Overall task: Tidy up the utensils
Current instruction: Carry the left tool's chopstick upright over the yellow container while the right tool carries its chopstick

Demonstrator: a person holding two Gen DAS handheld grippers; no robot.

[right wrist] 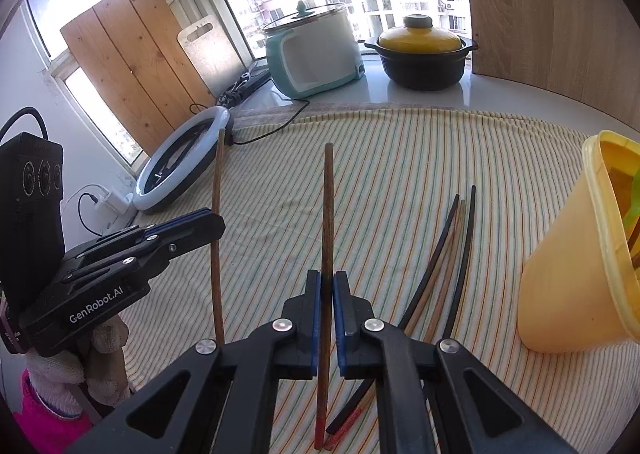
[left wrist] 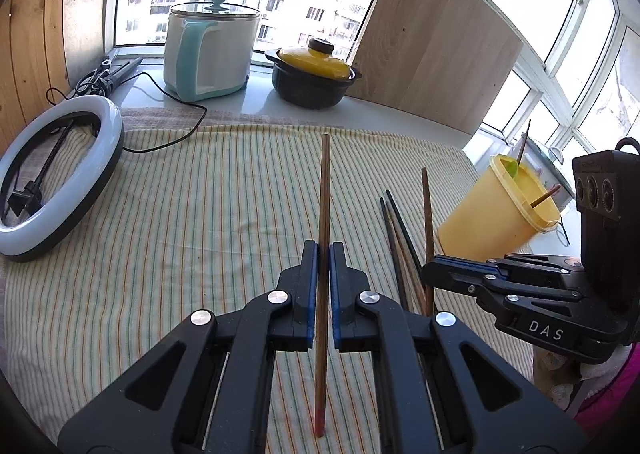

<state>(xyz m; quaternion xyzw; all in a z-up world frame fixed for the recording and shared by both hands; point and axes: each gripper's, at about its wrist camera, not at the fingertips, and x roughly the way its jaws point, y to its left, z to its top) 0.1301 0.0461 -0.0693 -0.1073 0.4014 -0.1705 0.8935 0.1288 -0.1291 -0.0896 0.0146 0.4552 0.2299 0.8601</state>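
Left wrist view shows a brown chopstick (left wrist: 323,266) clamped between the blue pads of the left tongs (left wrist: 324,254), running forward past the tips and back under the camera, its red end toward the lens; right wrist view shows the right tongs (right wrist: 328,280) clamped in the same way on a second brown chopstick (right wrist: 327,254); both sticks look clear of the striped cloth (left wrist: 200,213) on the table; three more chopsticks (right wrist: 448,250), two dark and one brown, lie side by side on the cloth between the right tongs and the yellow cup (right wrist: 576,274); that cup stands at the right edge of the cloth and already holds a green utensil and a couple of sticks; the step in hand, as I judge it, is carrying a picked-up pair to the cup, with three left to gather; the next move calls for swinging each stick over the rim, tipping it steeper so the end drops inside, then parting the pads, one side at a time so the two do not knock together at the narrow mouth; both tongs point forward and downward over the cloth, side by side and near each other; a gloved hand with a pink sleeve (right wrist: 44,418) carries the left one.
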